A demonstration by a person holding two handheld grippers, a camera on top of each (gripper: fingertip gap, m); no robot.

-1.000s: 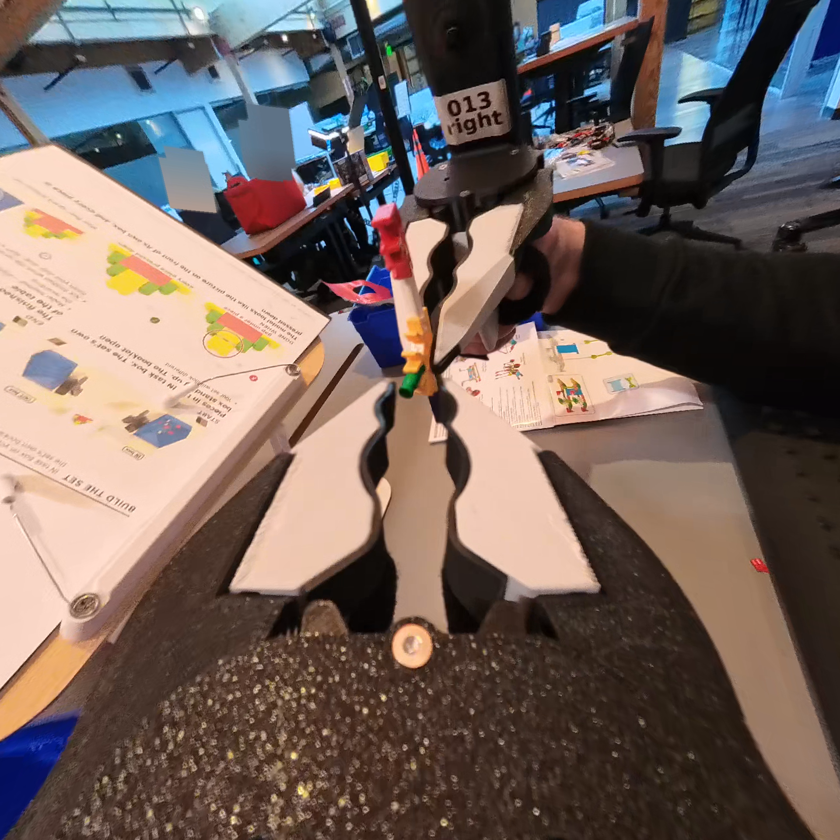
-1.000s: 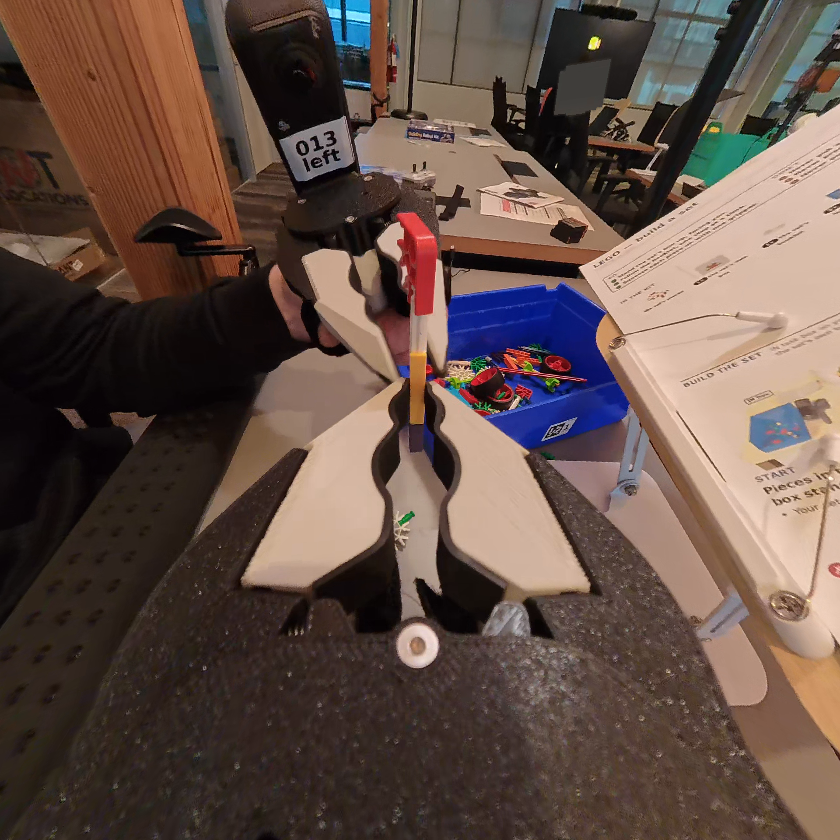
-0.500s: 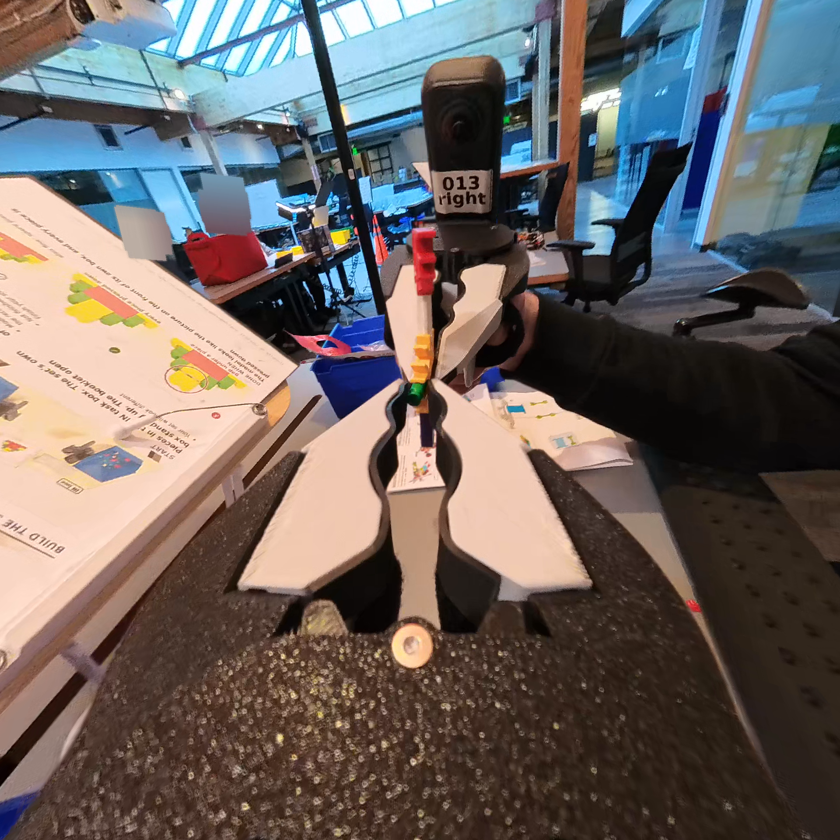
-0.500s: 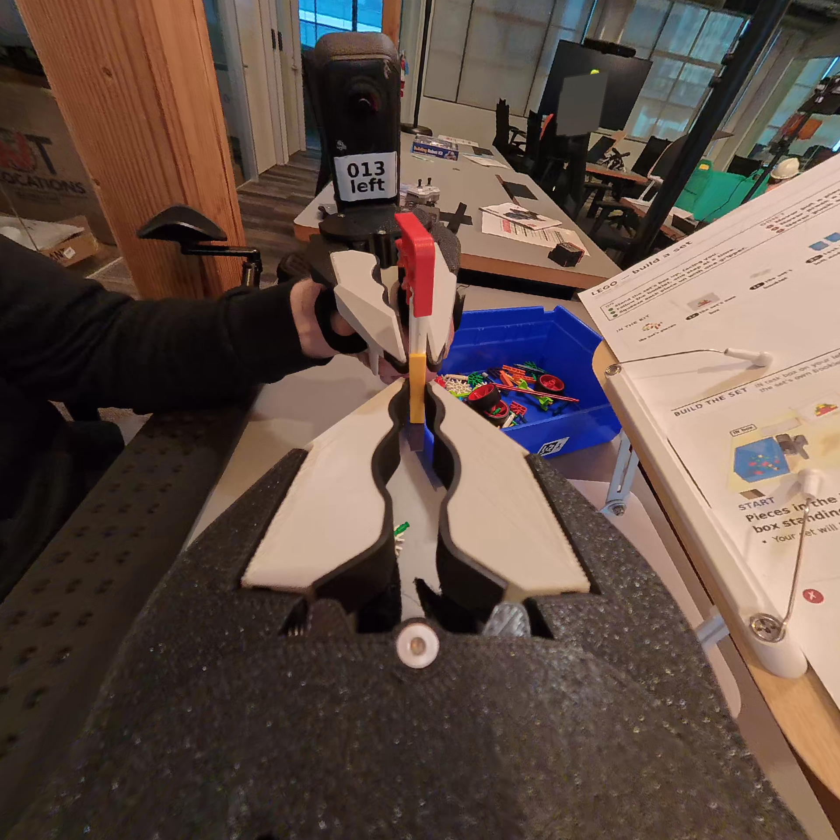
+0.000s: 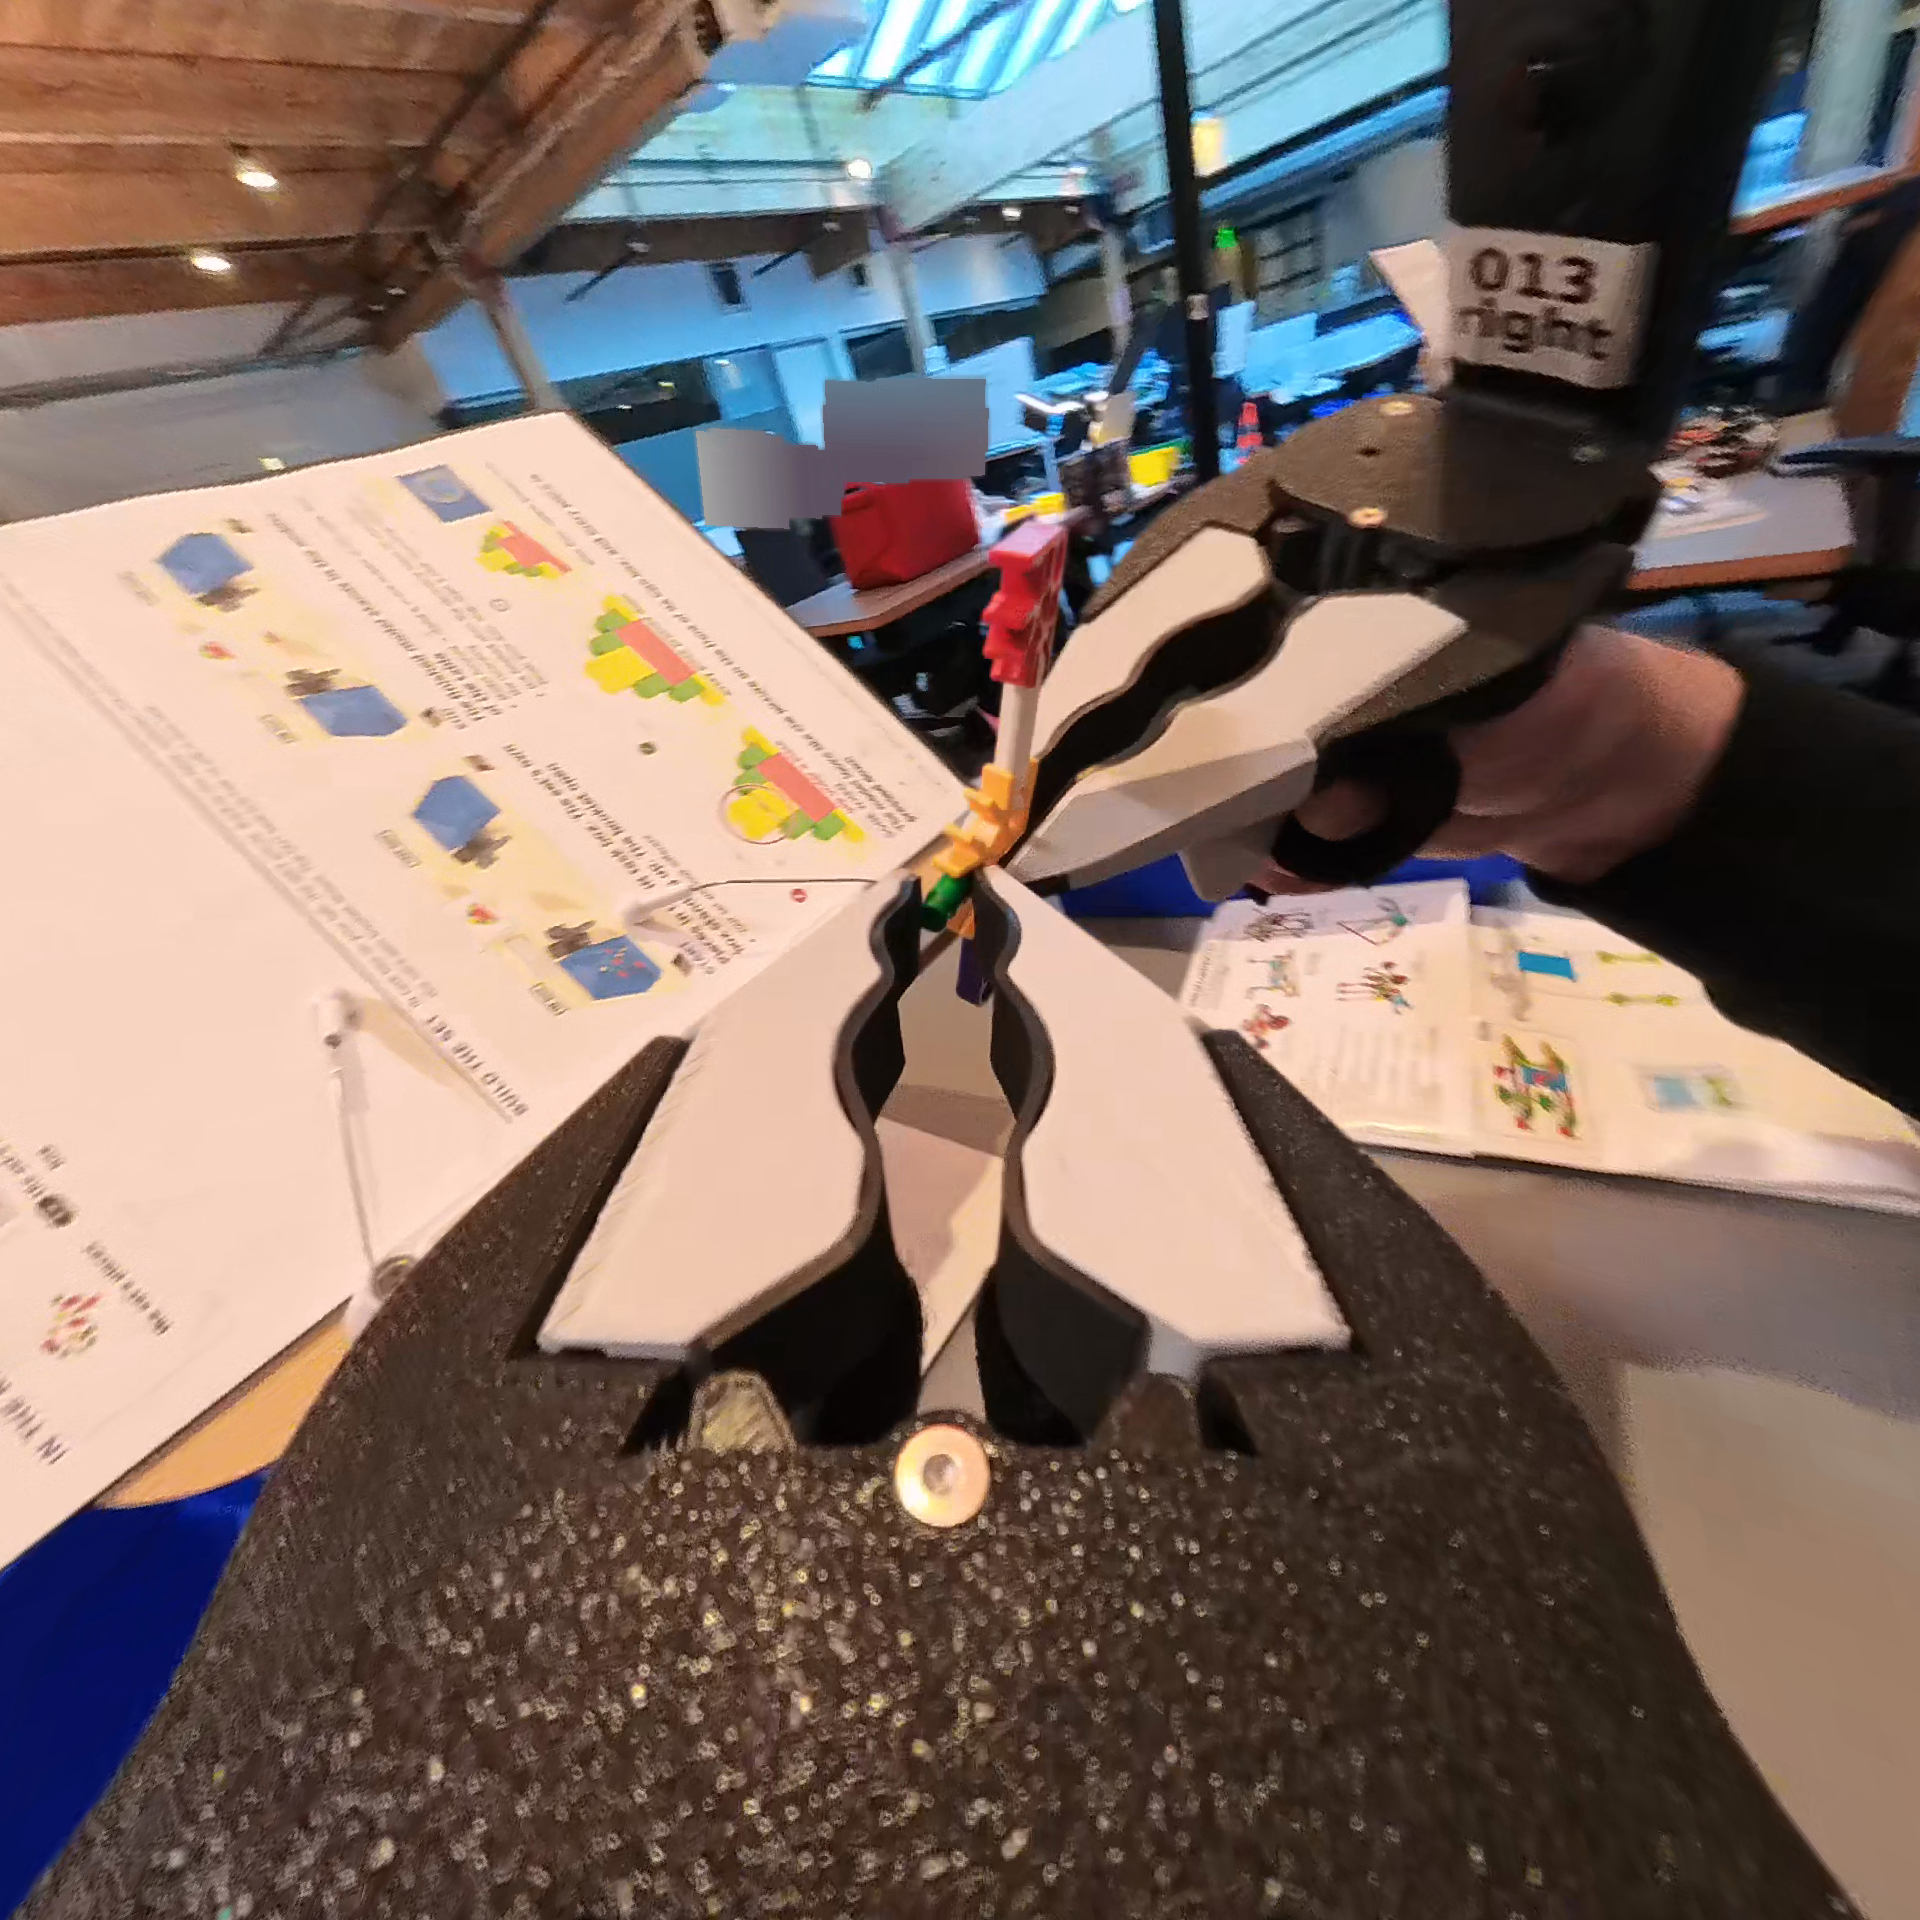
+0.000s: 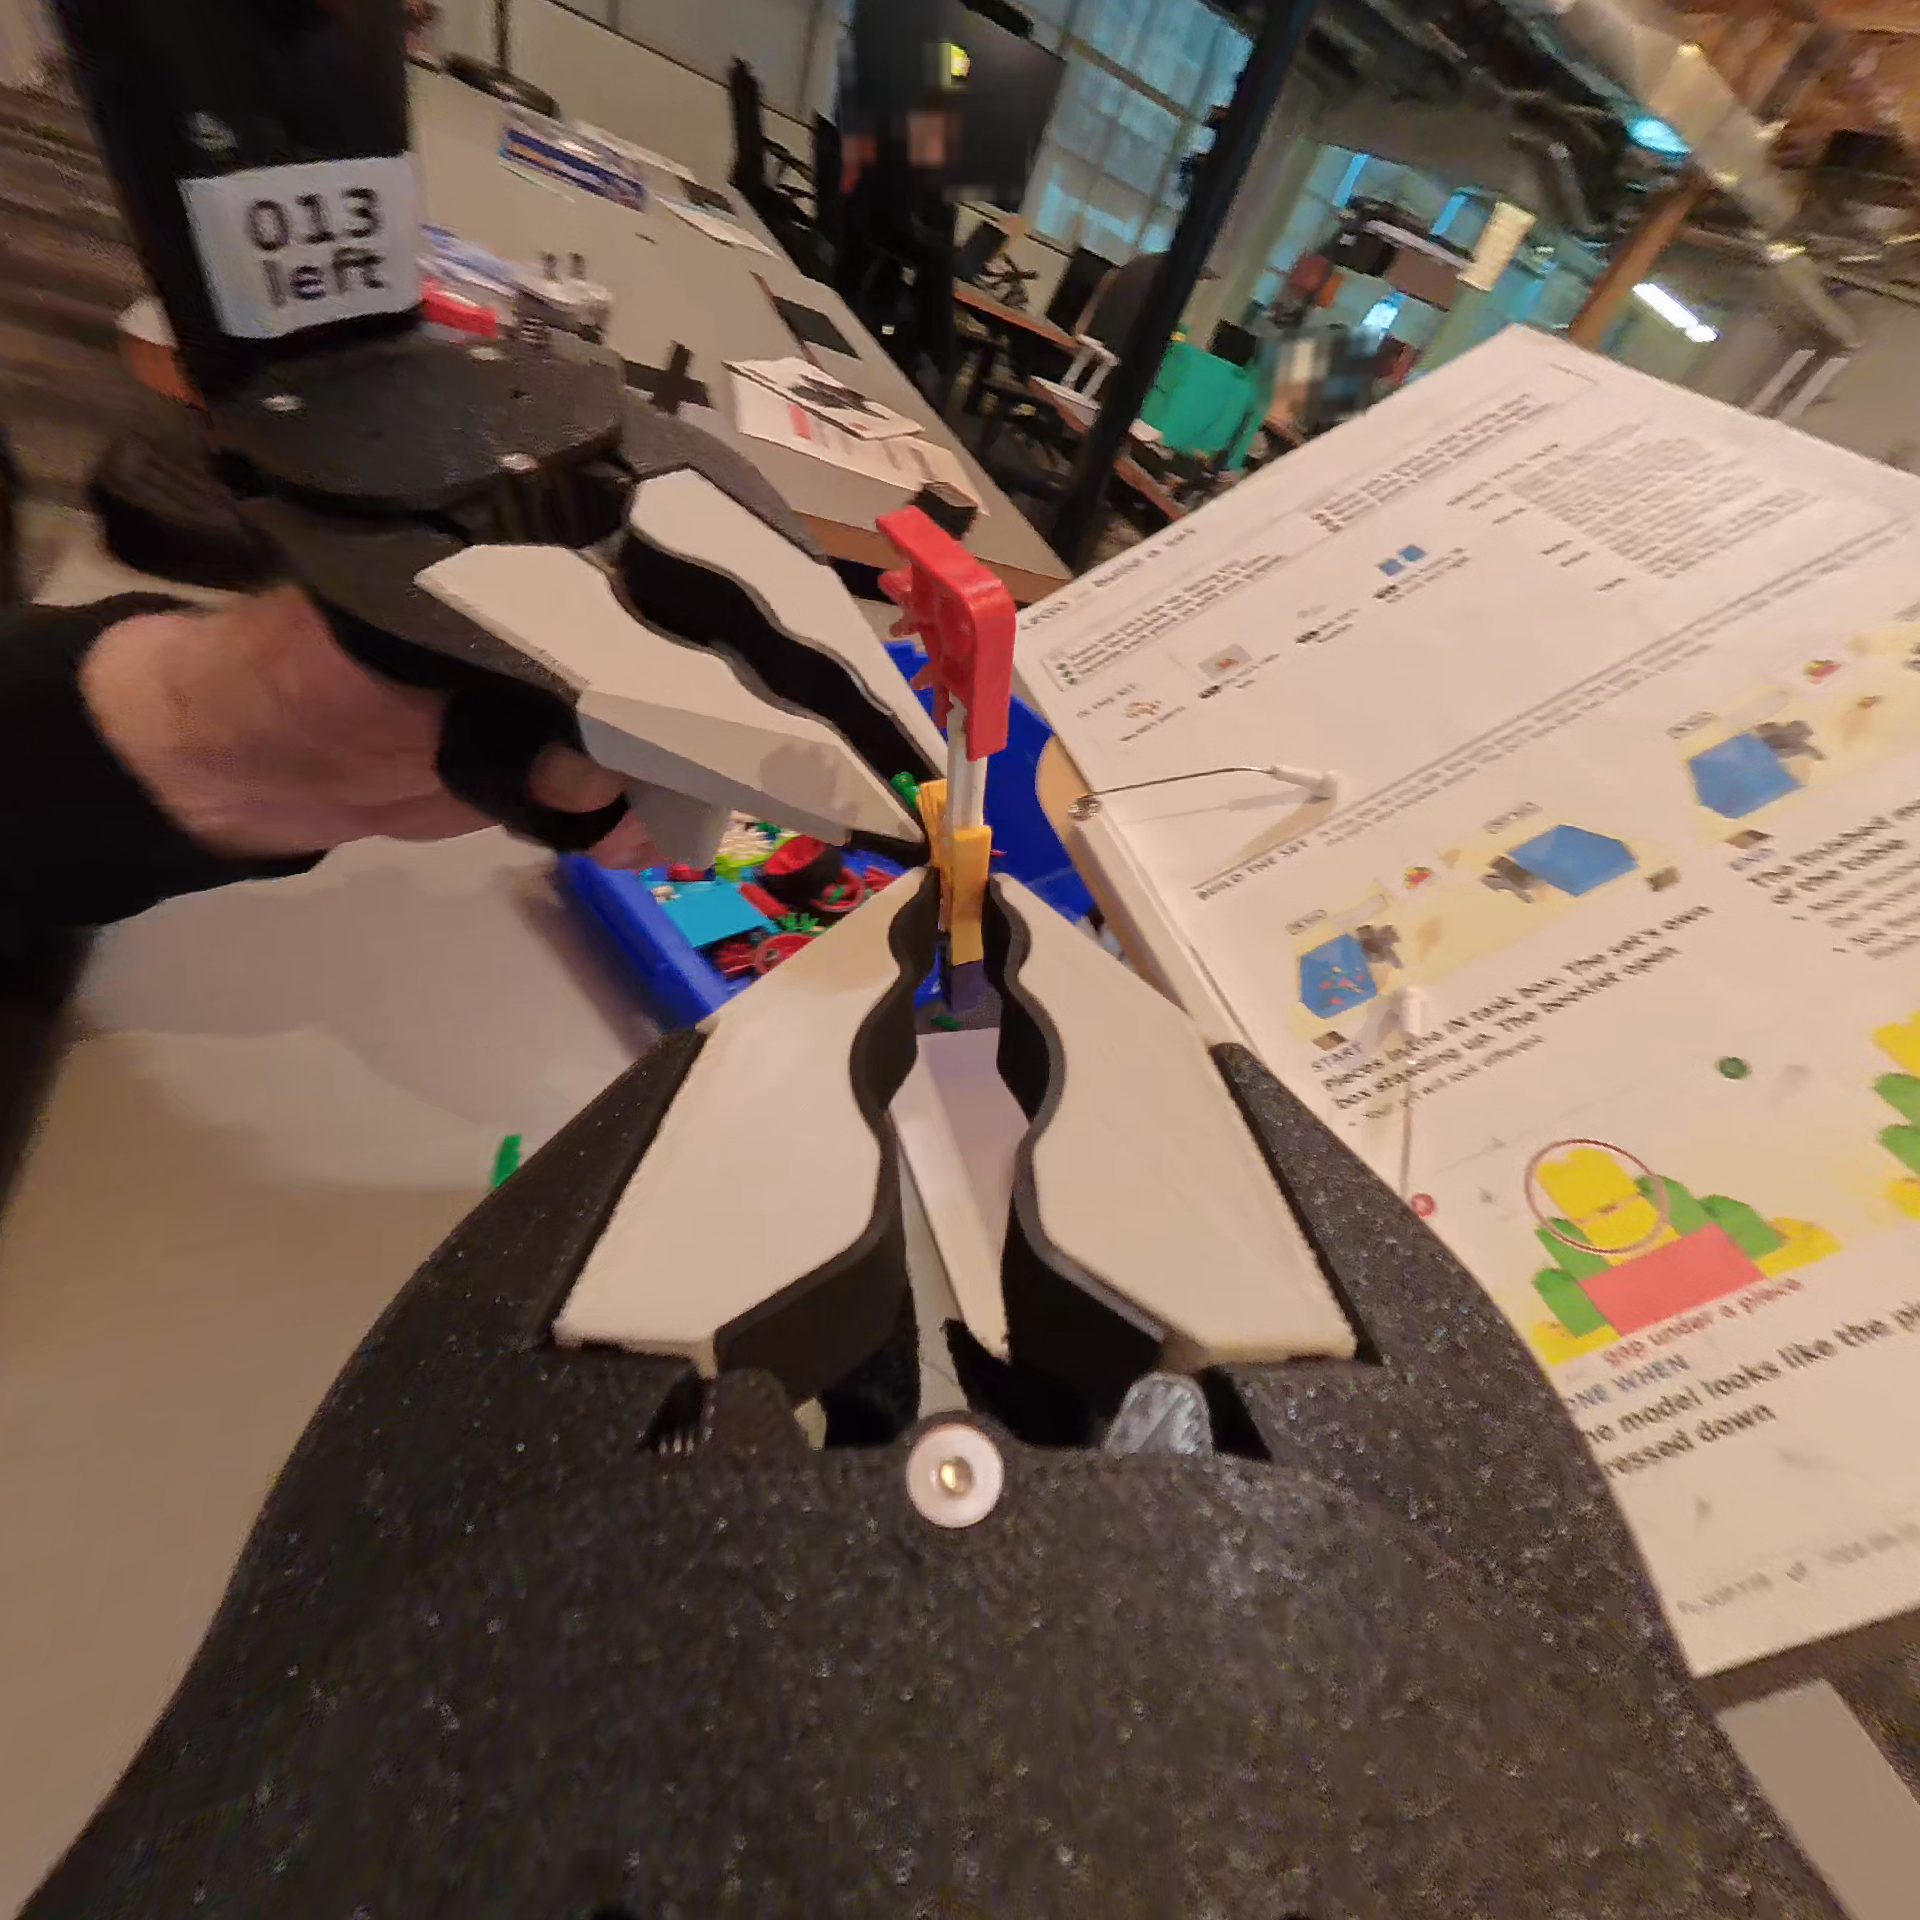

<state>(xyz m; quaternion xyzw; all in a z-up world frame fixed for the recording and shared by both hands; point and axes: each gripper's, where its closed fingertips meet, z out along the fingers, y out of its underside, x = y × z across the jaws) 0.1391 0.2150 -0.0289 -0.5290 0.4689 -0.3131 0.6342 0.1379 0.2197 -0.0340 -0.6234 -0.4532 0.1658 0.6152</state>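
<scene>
A small toy assembly (image 5: 1023,603) has a red piece on top, a white rod, an orange-yellow connector, a green stub and a purple end. It is held in the air between both grippers. My left gripper (image 5: 951,896) is shut on its green and orange lower part. My right gripper (image 6: 961,899) is shut on the yellow connector of the assembly (image 6: 951,634), with the purple end between its fingers. Each gripper shows in the other's view, leaning in from the side with its tips touching the same joint: the right one (image 5: 1023,836) and the left one (image 6: 920,826).
A tilted white instruction board (image 5: 416,831) stands close by and also shows in the right wrist view (image 6: 1507,831). A blue bin (image 6: 644,935) of loose toy parts sits behind the grippers. A picture booklet (image 5: 1455,1039) lies on the grey table (image 6: 260,1039). A green piece (image 6: 506,1158) lies loose. The tips of both grippers are at nearly the same place.
My left gripper closed onto the assembly's lower end. Both grippers then rolled and came closer, so each now leans in sideways; the assembly stays held between them, tilted.
</scene>
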